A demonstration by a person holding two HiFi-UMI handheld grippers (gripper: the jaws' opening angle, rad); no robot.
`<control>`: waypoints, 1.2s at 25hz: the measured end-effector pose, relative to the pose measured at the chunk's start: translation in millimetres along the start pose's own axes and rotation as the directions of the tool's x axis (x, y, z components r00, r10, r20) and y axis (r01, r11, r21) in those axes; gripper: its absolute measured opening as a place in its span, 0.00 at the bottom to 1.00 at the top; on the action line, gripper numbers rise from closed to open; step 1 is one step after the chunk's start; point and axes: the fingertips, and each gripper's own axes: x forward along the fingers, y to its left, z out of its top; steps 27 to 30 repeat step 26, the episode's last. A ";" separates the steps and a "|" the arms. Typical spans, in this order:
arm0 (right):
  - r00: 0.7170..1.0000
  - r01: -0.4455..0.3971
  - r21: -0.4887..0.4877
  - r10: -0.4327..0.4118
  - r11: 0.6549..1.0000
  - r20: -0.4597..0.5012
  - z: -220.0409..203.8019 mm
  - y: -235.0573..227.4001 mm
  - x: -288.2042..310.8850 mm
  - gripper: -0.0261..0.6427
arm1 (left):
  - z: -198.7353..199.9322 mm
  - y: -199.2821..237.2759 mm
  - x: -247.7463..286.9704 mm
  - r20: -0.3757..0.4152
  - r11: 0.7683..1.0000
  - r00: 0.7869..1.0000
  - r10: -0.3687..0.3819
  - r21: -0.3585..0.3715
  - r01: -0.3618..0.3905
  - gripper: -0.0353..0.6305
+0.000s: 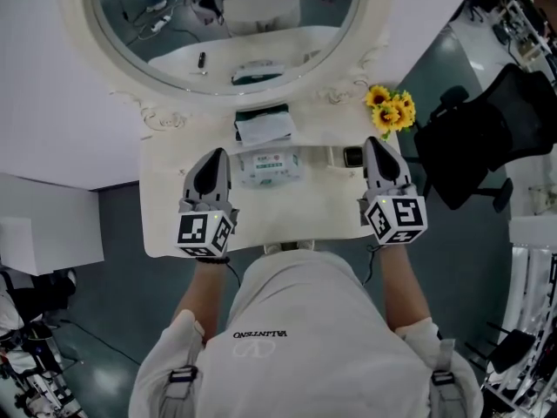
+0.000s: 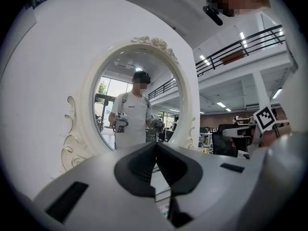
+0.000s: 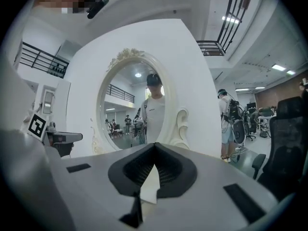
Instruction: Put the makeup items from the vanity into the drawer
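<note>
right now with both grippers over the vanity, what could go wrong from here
1. The left gripper and right gripper are both shut and empty; reaching in like that may shove the white packet instead of gripping it.
2. The sunflowers sit at the corner of the vanity beyond the right gripper; going for the small square item could knock them.
3. No open drawer shows, so a picked item has nowhere to go yet.

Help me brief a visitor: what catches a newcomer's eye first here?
The big oval mirror in its ornate white frame at the back of the cream vanity top, then the bunch of yellow flowers at its right rear corner. Nearer the person, the left gripper and right gripper are held shut over the top.
</note>
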 end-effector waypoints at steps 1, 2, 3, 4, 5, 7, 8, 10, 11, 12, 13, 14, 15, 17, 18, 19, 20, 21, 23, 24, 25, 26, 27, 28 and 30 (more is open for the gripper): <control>1.000 0.002 0.000 -0.002 1.000 0.004 1.8 0.9 -1.7 0.05 | 0.7 1.3 -2.5 0.004 1.000 1.000 0.005 -0.001 -0.005 0.06; 1.000 0.003 -0.002 -0.003 1.000 0.008 3.3 1.9 -3.5 0.05 | 1.3 1.9 -4.6 0.008 1.000 1.000 0.008 -0.001 -0.008 0.06; 1.000 0.003 -0.005 -0.003 1.000 0.011 4.4 3.1 -5.1 0.05 | 2.1 2.0 -6.3 0.012 1.000 1.000 0.009 0.000 -0.009 0.06; 1.000 0.003 -0.009 -0.003 1.000 0.013 5.0 4.4 -6.7 0.05 | 3.1 1.7 -7.7 0.015 1.000 1.000 0.007 0.001 -0.007 0.06; 1.000 0.004 -0.011 -0.004 1.000 0.013 5.1 5.6 -8.4 0.05 | 4.2 1.2 -9.1 0.019 1.000 1.000 0.006 0.001 -0.006 0.06; 1.000 0.007 -0.012 -0.007 1.000 0.012 4.1 7.5 -11.5 0.05 | 7.0 -0.1 -11.9 0.027 1.000 1.000 0.002 -0.003 -0.002 0.06; 1.000 0.009 -0.010 -0.009 1.000 0.012 3.5 8.2 -12.5 0.05 | 9.1 -0.8 -13.2 0.032 1.000 0.999 0.000 -0.005 0.000 0.06; 1.000 0.012 -0.004 -0.012 1.000 0.012 2.5 9.5 -13.0 0.05 | 13.6 -2.2 -14.9 0.043 1.000 0.999 -0.007 -0.007 0.007 0.06; 1.000 0.014 -0.002 -0.014 1.000 0.012 2.2 10.2 -13.1 0.05 | 15.3 -2.9 -15.2 0.047 1.000 0.999 -0.011 -0.008 0.012 0.06; 1.000 0.016 -0.001 -0.016 1.000 0.013 2.4 10.7 -13.3 0.05 | 16.5 -3.5 -15.2 0.050 1.000 0.999 -0.017 -0.014 0.017 0.06; 1.000 0.018 -0.002 -0.018 1.000 0.015 3.0 11.2 -13.3 0.05 | 17.1 -4.0 -15.0 0.052 0.999 0.998 -0.022 -0.025 0.023 0.06; 1.000 0.020 -0.002 -0.020 1.000 0.017 3.8 11.5 -13.1 0.05 | 17.3 -4.1 -14.6 0.054 0.999 0.998 -0.027 -0.037 0.029 0.06; 1.000 0.022 -0.003 -0.022 1.000 0.018 4.5 11.7 -13.0 0.05 | 17.2 -4.1 -14.3 0.055 0.998 0.998 -0.030 -0.048 0.033 0.06; 0.999 0.030 -0.006 -0.030 1.000 0.020 4.9 11.7 -14.2 0.05 | 15.6 -4.6 -14.4 0.053 0.998 0.998 -0.035 -0.058 0.038 0.06; 0.999 0.034 -0.007 -0.034 0.999 0.020 4.7 11.4 -15.4 0.05 | 14.5 -5.1 -14.6 0.051 0.997 0.998 -0.037 -0.059 0.040 0.06; 0.999 0.038 -0.007 -0.038 0.999 0.019 4.5 11.0 -16.4 0.05 | 13.5 -5.5 -14.8 0.049 0.997 0.998 -0.039 -0.060 0.042 0.06; 0.999 0.042 -0.007 -0.042 0.999 0.018 4.3 10.3 -17.2 0.05 | 12.7 -5.7 -14.7 0.048 0.997 0.998 -0.041 -0.062 0.044 0.06; 0.999 0.047 -0.007 -0.047 0.999 0.017 4.2 9.5 -18.1 0.05 | 12.1 -5.8 -14.6 0.047 0.997 0.998 -0.043 -0.063 0.046 0.06; 0.998 0.056 -0.004 -0.056 0.998 0.014 3.3 7.9 -20.3 0.05 | 10.7 -6.0 -14.9 0.043 0.997 0.998 -0.048 -0.066 0.051 0.06; 0.998 0.060 -0.003 -0.060 0.998 0.013 2.8 7.5 -21.6 0.05 | 10.0 -6.3 -15.3 0.042 0.996 0.998 -0.051 -0.071 0.054 0.06; 0.998 0.063 -0.002 -0.063 0.998 0.012 2.3 7.1 -23.0 0.05 | 9.3 -6.6 -15.7 0.040 0.995 0.998 -0.054 -0.076 0.057 0.06; 0.998 0.066 -0.001 -0.066 0.998 0.012 1.8 6.8 -24.3 0.05 | 8.6 -6.9 -16.2 0.039 0.995 0.998 -0.057 -0.083 0.060 0.06; 0.998 0.066 -0.001 -0.066 0.998 0.012 1.8 6.8 -24.3 0.05 | 8.6 -6.9 -16.2 0.039 0.995 0.998 -0.057 -0.083 0.060 0.06; 0.998 0.066 -0.001 -0.066 0.998 0.012 1.8 6.8 -24.3 0.05 | 8.6 -6.9 -16.2 0.039 0.995 0.998 -0.057 -0.083 0.060 0.06; 0.998 0.066 -0.001 -0.066 0.998 0.012 1.8 6.8 -24.3 0.05 | 8.6 -6.9 -16.2 0.039 0.995 0.998 -0.057 -0.083 0.060 0.06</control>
